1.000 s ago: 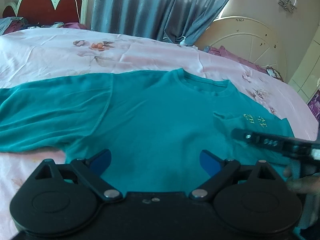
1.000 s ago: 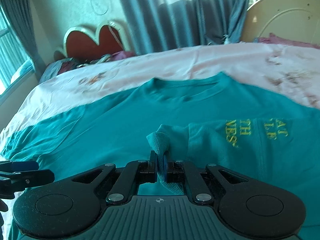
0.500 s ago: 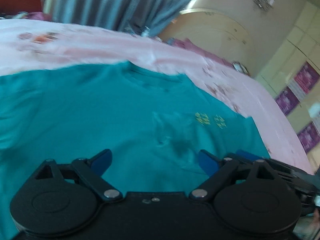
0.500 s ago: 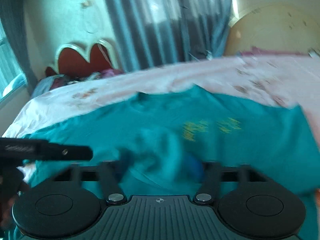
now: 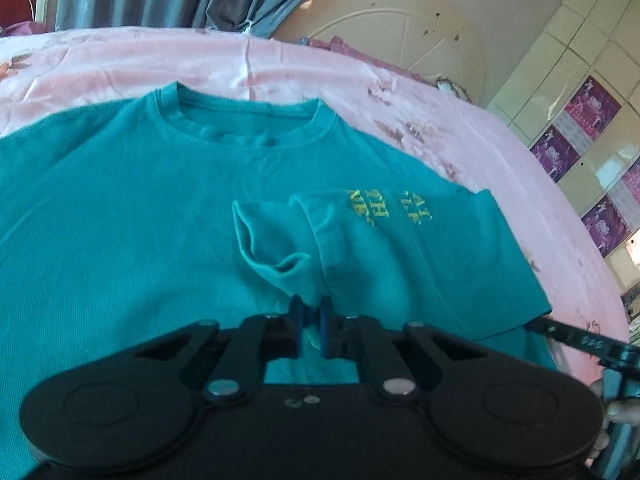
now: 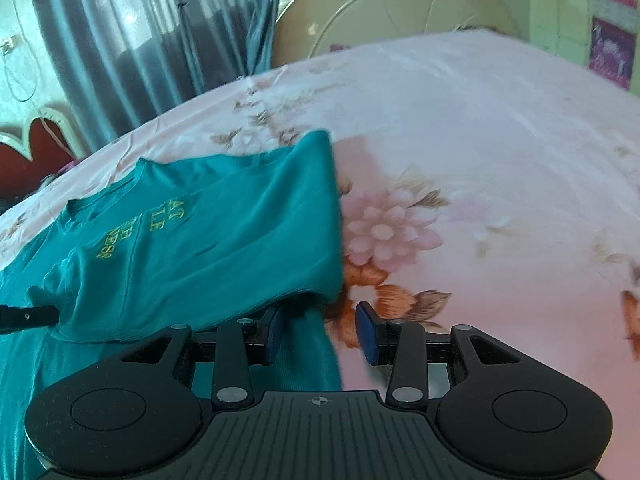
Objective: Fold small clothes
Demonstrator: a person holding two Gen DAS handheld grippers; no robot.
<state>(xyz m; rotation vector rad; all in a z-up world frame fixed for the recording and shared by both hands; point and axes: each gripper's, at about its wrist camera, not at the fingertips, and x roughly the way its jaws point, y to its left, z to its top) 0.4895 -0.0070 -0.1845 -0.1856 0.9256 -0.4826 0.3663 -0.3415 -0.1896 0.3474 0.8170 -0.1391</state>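
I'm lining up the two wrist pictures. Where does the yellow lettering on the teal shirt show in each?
Left wrist: yellow lettering right of centre, on the folded-over sleeve.
Right wrist: yellow lettering at left, on the same fold.
Shared landmark: the round cream board behind the bed.

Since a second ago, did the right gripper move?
Yes. The right gripper slid off the shirt's middle to its side edge. The curtain drifted left in its view, and pink bedsheet now fills the right.
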